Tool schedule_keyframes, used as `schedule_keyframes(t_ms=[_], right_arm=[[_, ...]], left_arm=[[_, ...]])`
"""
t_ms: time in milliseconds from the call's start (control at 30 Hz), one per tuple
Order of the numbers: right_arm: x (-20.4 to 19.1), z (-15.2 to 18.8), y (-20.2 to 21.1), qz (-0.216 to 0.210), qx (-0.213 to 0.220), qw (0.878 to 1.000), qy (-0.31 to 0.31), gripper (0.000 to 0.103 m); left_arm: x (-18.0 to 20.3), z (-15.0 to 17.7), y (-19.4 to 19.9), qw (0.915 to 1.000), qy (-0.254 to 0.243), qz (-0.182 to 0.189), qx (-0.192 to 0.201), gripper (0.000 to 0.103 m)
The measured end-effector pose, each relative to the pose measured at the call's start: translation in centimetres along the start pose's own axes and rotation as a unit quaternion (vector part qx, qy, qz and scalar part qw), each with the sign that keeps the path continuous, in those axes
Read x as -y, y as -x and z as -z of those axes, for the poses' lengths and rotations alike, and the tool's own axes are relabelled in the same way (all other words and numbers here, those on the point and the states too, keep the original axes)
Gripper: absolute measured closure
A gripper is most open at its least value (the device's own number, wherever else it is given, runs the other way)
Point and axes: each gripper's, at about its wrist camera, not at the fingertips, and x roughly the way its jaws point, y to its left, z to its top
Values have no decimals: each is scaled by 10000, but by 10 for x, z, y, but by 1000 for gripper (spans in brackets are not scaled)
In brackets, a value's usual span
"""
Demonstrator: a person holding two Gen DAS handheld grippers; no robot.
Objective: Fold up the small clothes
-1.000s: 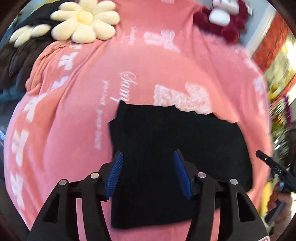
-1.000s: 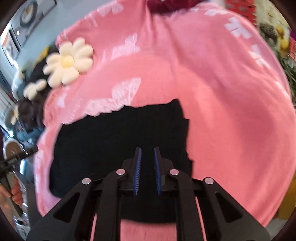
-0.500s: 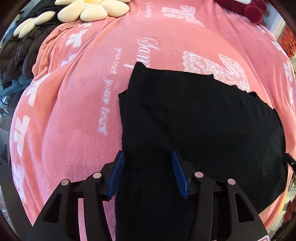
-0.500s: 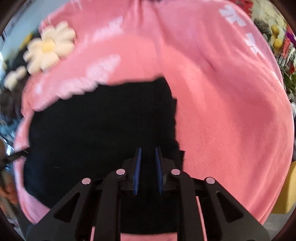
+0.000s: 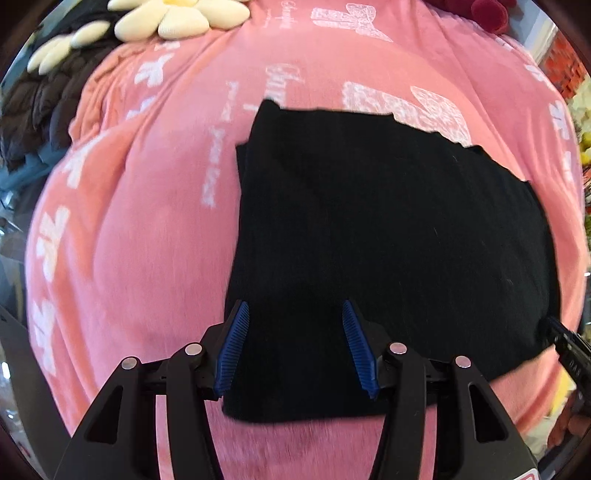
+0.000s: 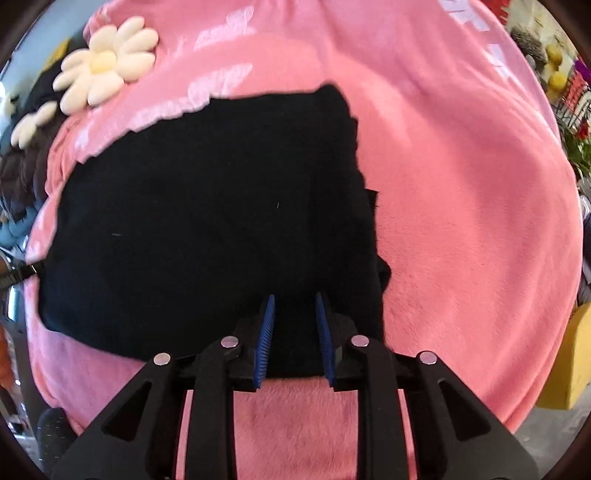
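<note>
A black garment (image 5: 388, 236) lies folded flat on a pink blanket (image 5: 140, 236). My left gripper (image 5: 293, 310) is open and empty, its blue pads (image 5: 236, 332) spread over the garment's near left corner. In the right wrist view the same black garment (image 6: 207, 221) fills the middle. My right gripper (image 6: 293, 304) hovers over its near right part with the jaws parted a little and nothing between them. The right gripper's tip (image 5: 565, 339) shows at the garment's right edge in the left wrist view.
A cream flower cushion (image 5: 177, 18) lies at the blanket's far left, also in the right wrist view (image 6: 103, 62). Dark padded clothing (image 5: 40, 99) sits at the left edge. A red plush toy (image 5: 491, 11) is at the far right. A yellow object (image 6: 569, 362) stands right of the blanket.
Both grippers have moved down and closer over the garment. The right gripper's jaws have parted a little wider. The garment itself lies as before.
</note>
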Motion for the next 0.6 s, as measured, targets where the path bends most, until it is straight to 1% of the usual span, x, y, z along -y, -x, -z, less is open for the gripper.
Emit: schedule_keyframes(t_ms=[33,67,100,133,167,233,333,367,400,433,467,500,533,567,600], right_arm=[[4,1,7,1,127,9999,-100,69],[9,3,15,-27,273,9994,-197,66],[15,5,20,-2,362,9990,-274,60],[20,5,21,42,403,9986,-335,57],[25,6,19,48,401,9982,-446,57],[35,7,12,-14,274,9972,-699,46],[50,3,0,-222,184,9927,-1170,39],[53,4,-4,-244,154,9919,-1238,37],[54,7,-8,-242,98,9911,-1306,35],[54,7,-15,-232,29,9907,-1338,35],[52,6,-18,-219,2,9909,-1327,35],[50,6,-20,-195,0,9912,-1306,35],[48,6,-22,-177,2,9915,-1291,33],[47,7,-22,-162,8,9916,-1283,32],[45,8,-21,-156,32,9917,-1275,30]], left_arm=[[-10,6,4,9995,223,235,65,41],[-20,9,7,9981,452,398,118,35],[-37,15,8,9945,852,588,175,34],[-49,18,7,9912,1124,676,167,33],[-58,21,4,9886,1329,704,114,33],[-76,25,-7,9826,1696,758,-46,33],[-82,29,-25,9751,1937,1042,-274,32],[-81,30,-27,9750,1953,1037,-208,26],[-76,29,-27,9758,1905,1070,-116,23],[-71,28,-28,9774,1848,1024,-109,22],[-68,27,-27,9787,1792,992,-94,23],[-64,26,-27,9801,1688,1048,-38,28],[-62,25,-25,9792,1636,1200,28,54],[-61,23,-25,9766,1595,1445,35,92],[-62,22,-25,9709,1663,1724,-33,95]])
